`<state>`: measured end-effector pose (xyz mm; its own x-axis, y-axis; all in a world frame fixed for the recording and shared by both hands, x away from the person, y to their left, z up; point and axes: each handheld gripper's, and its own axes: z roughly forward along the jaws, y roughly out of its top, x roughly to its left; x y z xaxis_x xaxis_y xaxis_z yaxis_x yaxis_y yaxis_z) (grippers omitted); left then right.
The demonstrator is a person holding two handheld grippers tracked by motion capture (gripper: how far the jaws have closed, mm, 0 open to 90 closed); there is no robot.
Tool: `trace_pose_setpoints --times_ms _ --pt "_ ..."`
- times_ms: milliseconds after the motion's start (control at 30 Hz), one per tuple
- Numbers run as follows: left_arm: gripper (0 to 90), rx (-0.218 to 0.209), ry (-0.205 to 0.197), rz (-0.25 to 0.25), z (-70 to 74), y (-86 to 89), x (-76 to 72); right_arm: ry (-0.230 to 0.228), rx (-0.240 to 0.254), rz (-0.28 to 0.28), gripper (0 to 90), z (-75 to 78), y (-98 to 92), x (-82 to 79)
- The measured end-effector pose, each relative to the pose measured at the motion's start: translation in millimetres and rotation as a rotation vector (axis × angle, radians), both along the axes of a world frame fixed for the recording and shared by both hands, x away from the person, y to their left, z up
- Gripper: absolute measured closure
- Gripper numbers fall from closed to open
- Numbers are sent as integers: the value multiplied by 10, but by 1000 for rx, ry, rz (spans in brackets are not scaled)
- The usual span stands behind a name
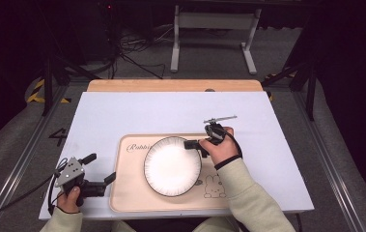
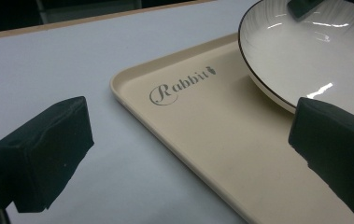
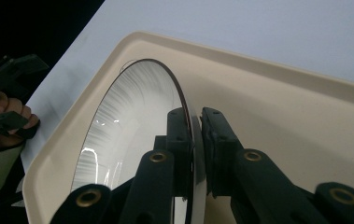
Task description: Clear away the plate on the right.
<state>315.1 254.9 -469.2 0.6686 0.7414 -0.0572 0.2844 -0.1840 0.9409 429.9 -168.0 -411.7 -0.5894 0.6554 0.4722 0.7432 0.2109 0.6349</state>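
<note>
A sheet (image 1: 171, 108) covers most of the table (image 1: 173, 85), leaving a strip bare along the far edge. A tray (image 1: 127, 198) lies on the sheet against the near edge, about midway along it. A plate (image 1: 171, 166) sits on the tray, nearer its far edge. The right gripper (image 1: 193, 144) reaches in from the plate's right and clamps its far right rim. The left gripper (image 1: 98, 169) rests on the sheet near the near left corner, just left of the tray, jaws apart.
</note>
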Motion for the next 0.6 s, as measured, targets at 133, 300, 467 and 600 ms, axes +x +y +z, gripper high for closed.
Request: trace_pose_setpoints --times_ms 133,300,467,600 --pt "3 -2 -2 2 -2 -2 0 -15 -20 5 834 -24 -3 15" --pt "3 0 -2 2 -1 1 2 -1 -36 9 811 -97 -31 46" --pt "3 0 -2 2 -1 2 3 11 -40 11 770 -160 -30 76" --pt "3 0 -2 3 -1 2 3 19 -38 13 752 -194 -40 89"
